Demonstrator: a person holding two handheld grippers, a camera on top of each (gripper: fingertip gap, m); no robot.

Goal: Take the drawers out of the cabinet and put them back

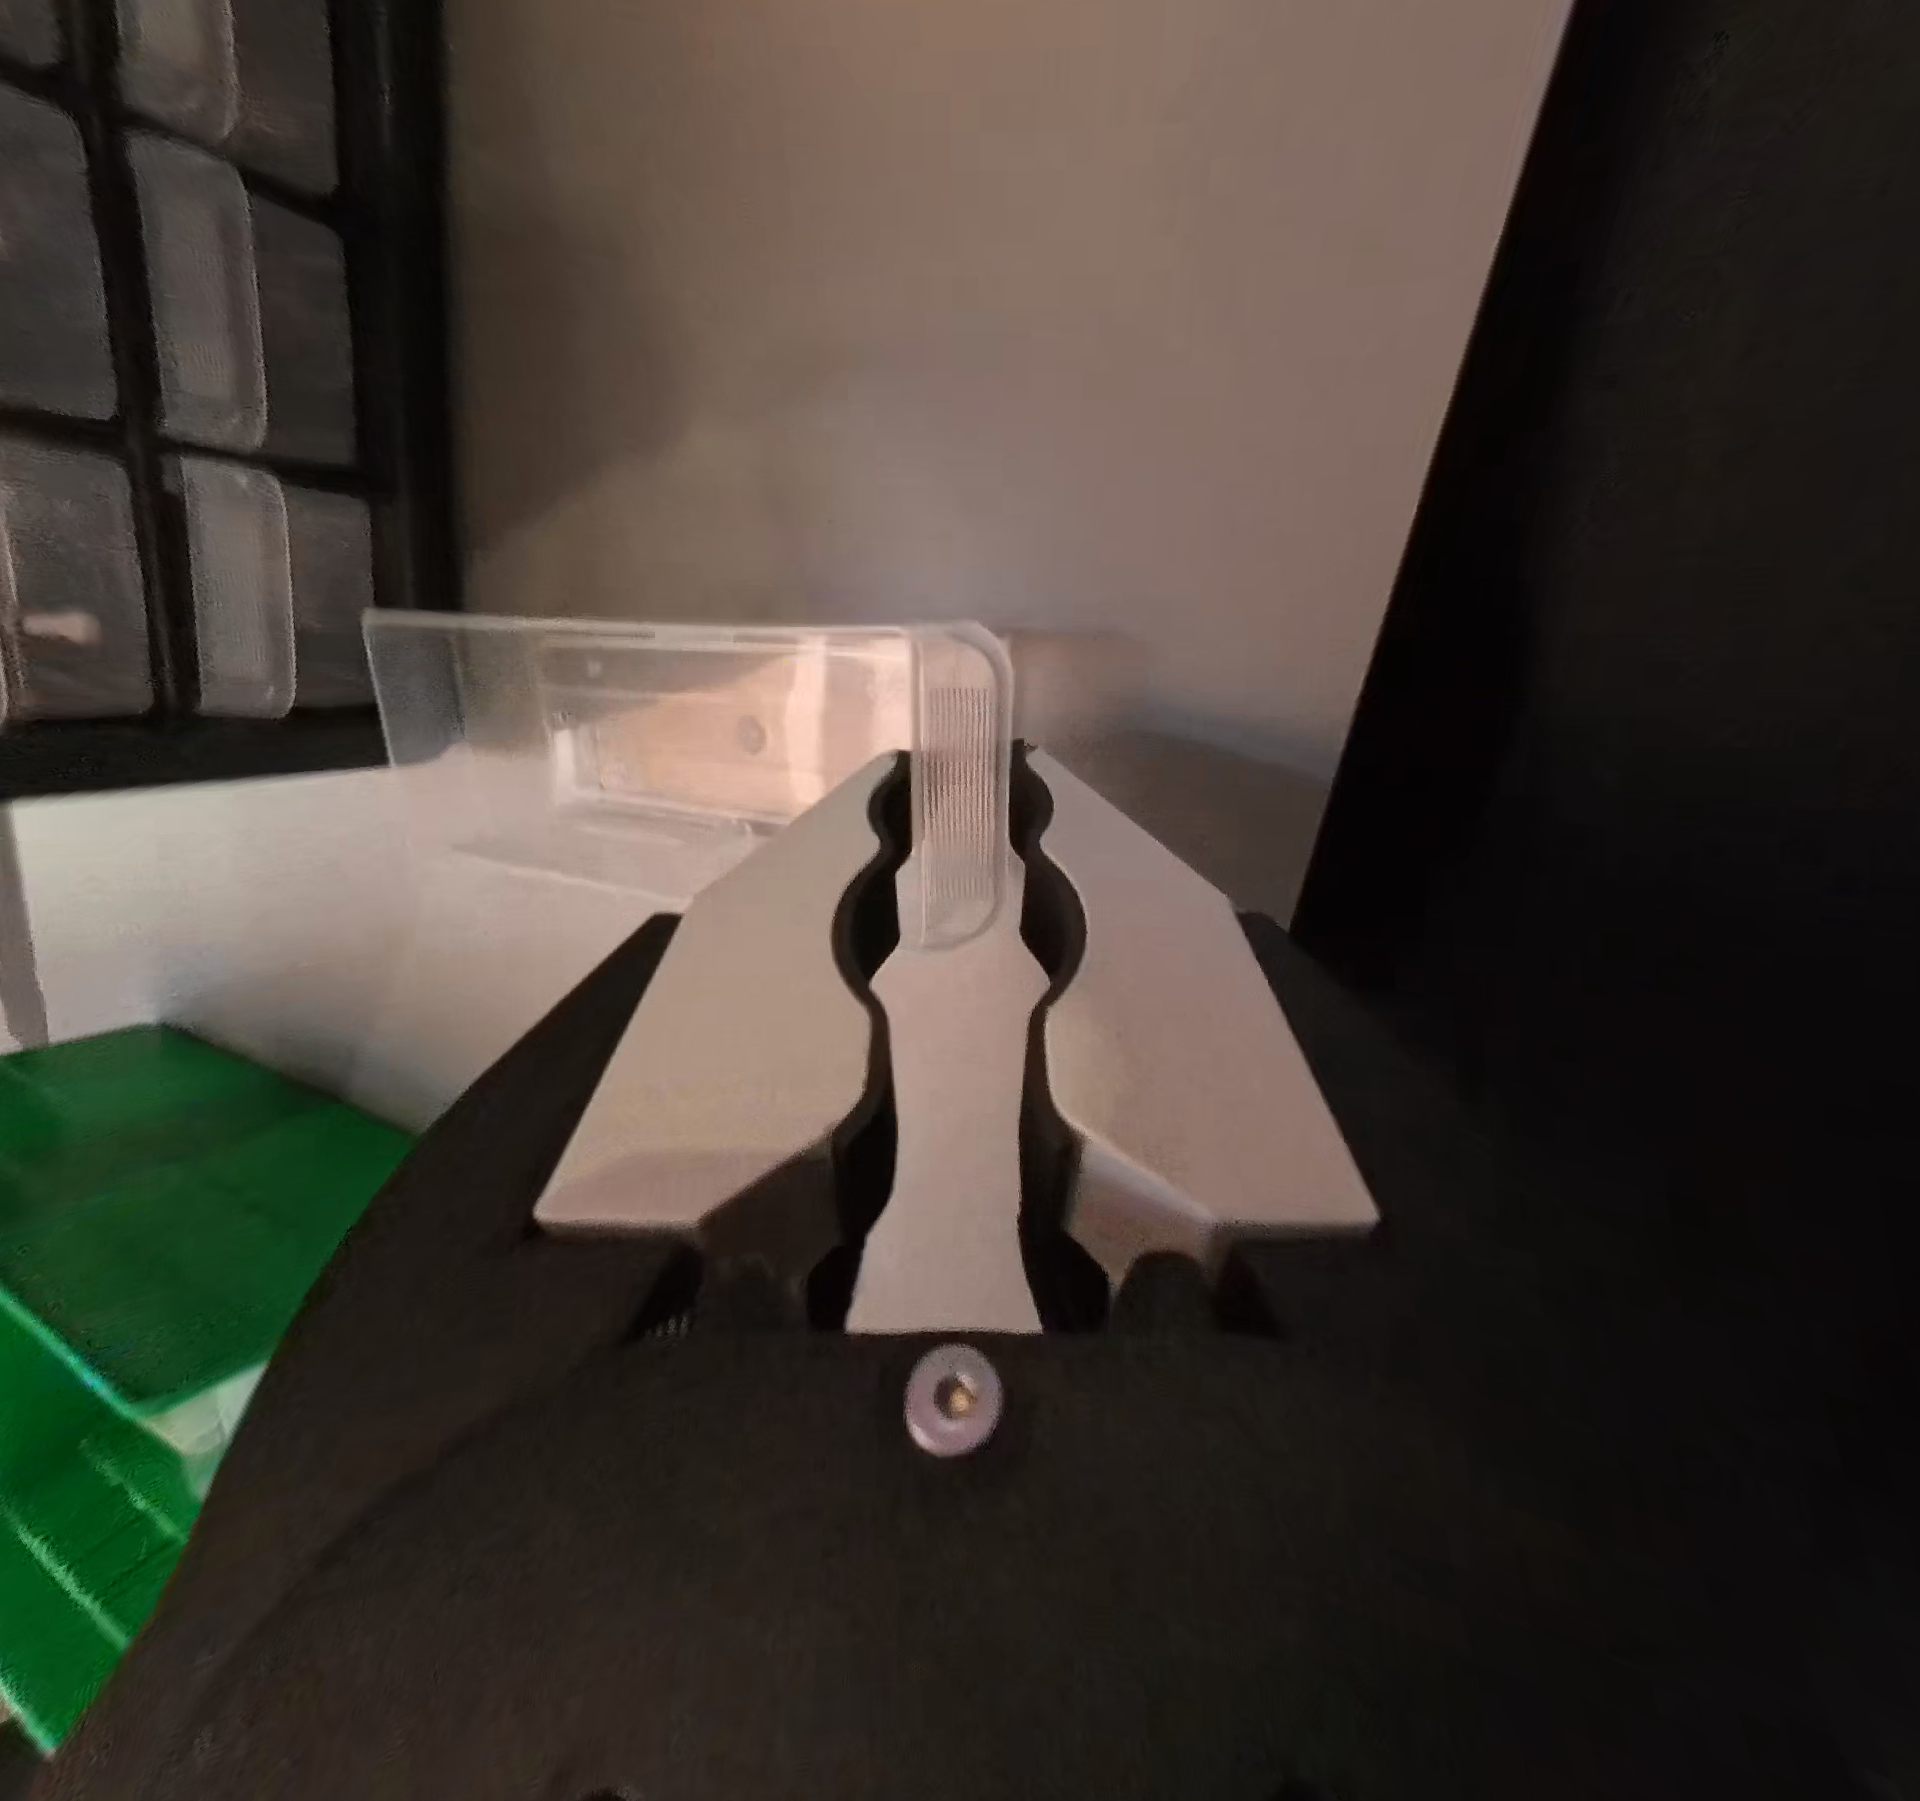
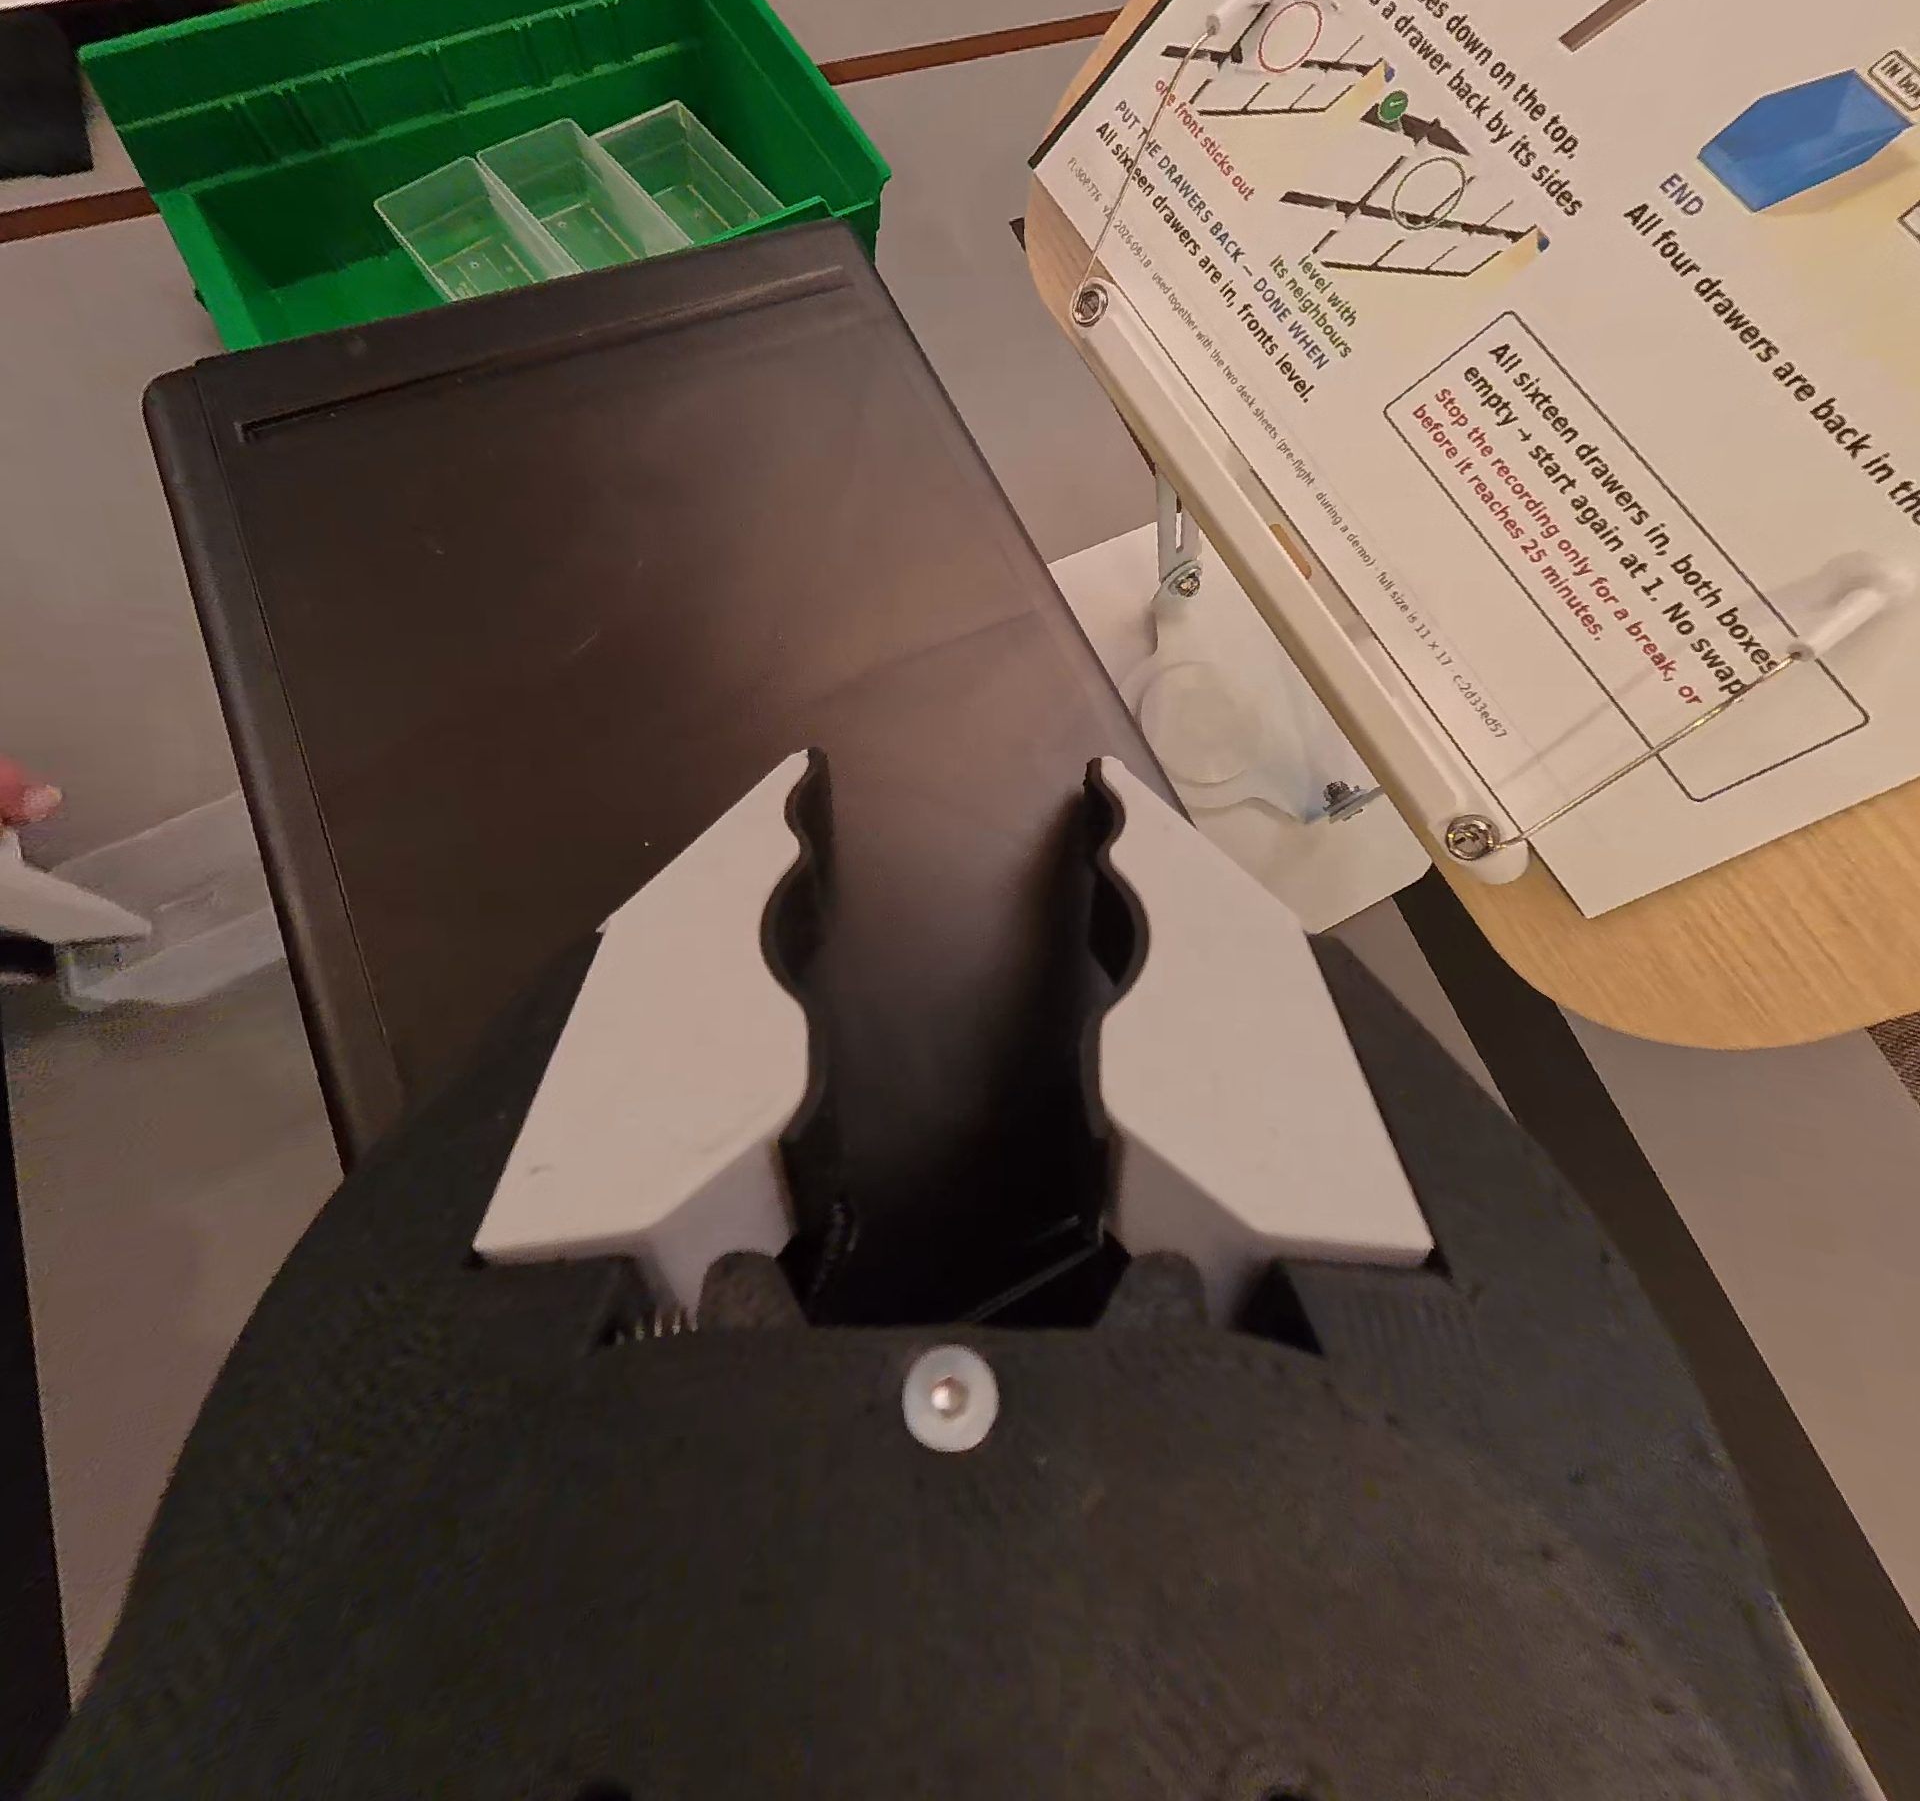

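A: Left wrist view first. What did the left gripper have?

B: Its jaws were clamped on the ribbed pull tab of a clear plastic drawer. That drawer sat out of the black plastic cabinet with its grid of small translucent drawers, just right of the cabinet's lower corner. It seemed to be carried by the tab because that is the one part narrow enough for the fingers; whether it rested on the white surface or hung above it I could not tell.

A: Anything else beside the cabinet?

B: A green plastic bin lay below and in front of it, blurred.

A: Right wrist view?

B: The right gripper had its jaws apart, nothing between them. It hung over the cabinet's flat black top, probably to press down and steady it. Beyond the cabinet's far edge stood the green bin, with three clear drawers parked side by side in it.

A: Any writing?

B: Right of the cabinet, a printed instruction sheet with diagrams was wired to a tilted wooden board. Beyond the bin lay more papers and a dark box, lettering too small to make out. No brand showed on the cabinet.
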